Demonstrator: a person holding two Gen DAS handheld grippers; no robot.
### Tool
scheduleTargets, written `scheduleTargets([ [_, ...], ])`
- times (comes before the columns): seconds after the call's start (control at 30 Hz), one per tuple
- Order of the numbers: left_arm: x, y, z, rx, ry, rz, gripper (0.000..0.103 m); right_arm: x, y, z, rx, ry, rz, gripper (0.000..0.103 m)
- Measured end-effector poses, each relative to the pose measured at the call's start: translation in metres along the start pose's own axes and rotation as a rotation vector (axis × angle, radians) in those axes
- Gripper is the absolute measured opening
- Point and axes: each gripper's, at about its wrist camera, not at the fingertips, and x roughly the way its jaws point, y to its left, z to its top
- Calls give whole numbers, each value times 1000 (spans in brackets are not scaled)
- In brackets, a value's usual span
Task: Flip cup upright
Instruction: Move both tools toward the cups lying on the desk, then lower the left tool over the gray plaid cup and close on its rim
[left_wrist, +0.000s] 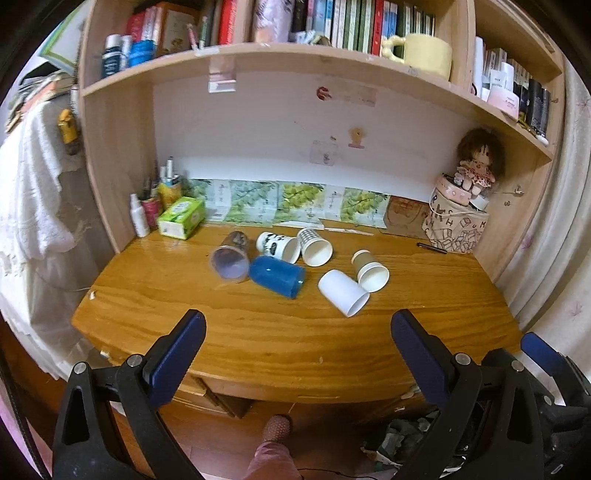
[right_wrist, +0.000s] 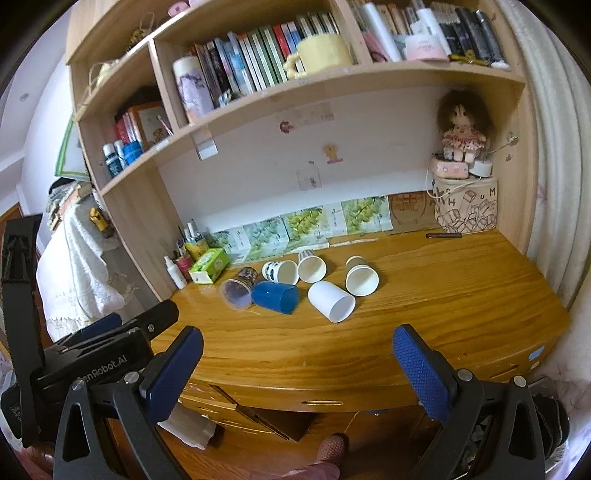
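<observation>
Several cups lie on their sides on the wooden desk (left_wrist: 258, 332): a clear cup (left_wrist: 231, 258), a blue cup (left_wrist: 277, 276), a white cup with black print (left_wrist: 277, 246), a striped paper cup (left_wrist: 314, 246), a plain white cup (left_wrist: 343, 292) and a brown paper cup (left_wrist: 369, 271). The same cups show in the right wrist view, with the blue cup (right_wrist: 276, 297) and the white cup (right_wrist: 331, 301) nearest. My left gripper (left_wrist: 297, 332) is open and empty, short of the desk's front edge. My right gripper (right_wrist: 297, 347) is open and empty, also in front of the desk.
A green tissue box (left_wrist: 181, 217), a pen holder (left_wrist: 168, 188) and a small white bottle (left_wrist: 138, 216) stand at the back left. A patterned bag with a doll (left_wrist: 458, 218) stands at the back right. A pen (left_wrist: 431, 248) lies near it. Shelves with books hang above.
</observation>
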Motion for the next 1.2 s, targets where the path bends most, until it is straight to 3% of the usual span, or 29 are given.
scheduleTargets([
  [0.63,125,12,90,72,139,-71,101,122,-1,73,40,123,-63,103],
  [0.9,180,12,123,133,191,-64,101,177,0,99,38,171,-93,103],
  [1.2,260,7,147,129,361,-145,101,237,-22,120,124,217,-126,103],
])
